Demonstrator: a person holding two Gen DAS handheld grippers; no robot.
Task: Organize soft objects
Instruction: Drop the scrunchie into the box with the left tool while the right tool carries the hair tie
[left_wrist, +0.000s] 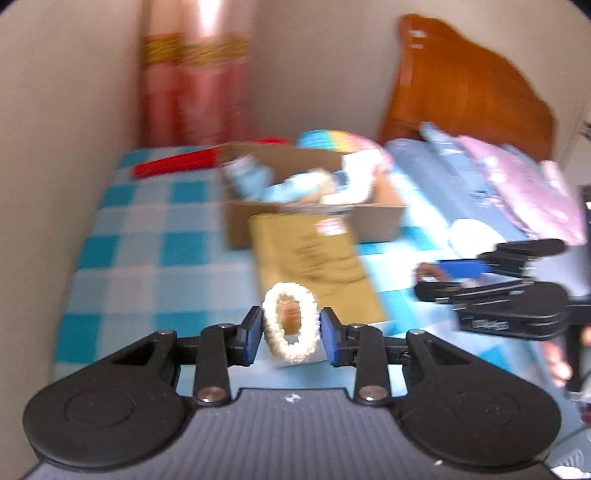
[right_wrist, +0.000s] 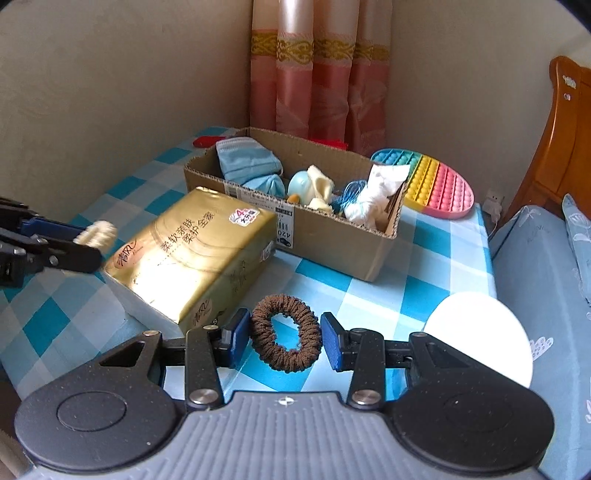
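My left gripper (left_wrist: 291, 334) is shut on a cream scrunchie (left_wrist: 290, 323), held above the blue checked cloth; the same gripper (right_wrist: 83, 240) shows at the left of the right wrist view with the cream scrunchie (right_wrist: 98, 233) at its tip. My right gripper (right_wrist: 284, 339) is shut on a brown scrunchie (right_wrist: 285, 338), and that gripper (left_wrist: 439, 277) appears at the right of the left wrist view. Beyond both stands an open cardboard box (right_wrist: 332, 229) holding blue face masks (right_wrist: 243, 162), a small duck toy, blue yarn and white cloth.
A gold tissue pack (right_wrist: 192, 258) lies in front of the box. A rainbow pop toy (right_wrist: 432, 181) sits to the box's right, a white round disc (right_wrist: 480, 336) at the near right. Blue bedding (right_wrist: 535, 266), a wooden headboard, curtain and walls border the table.
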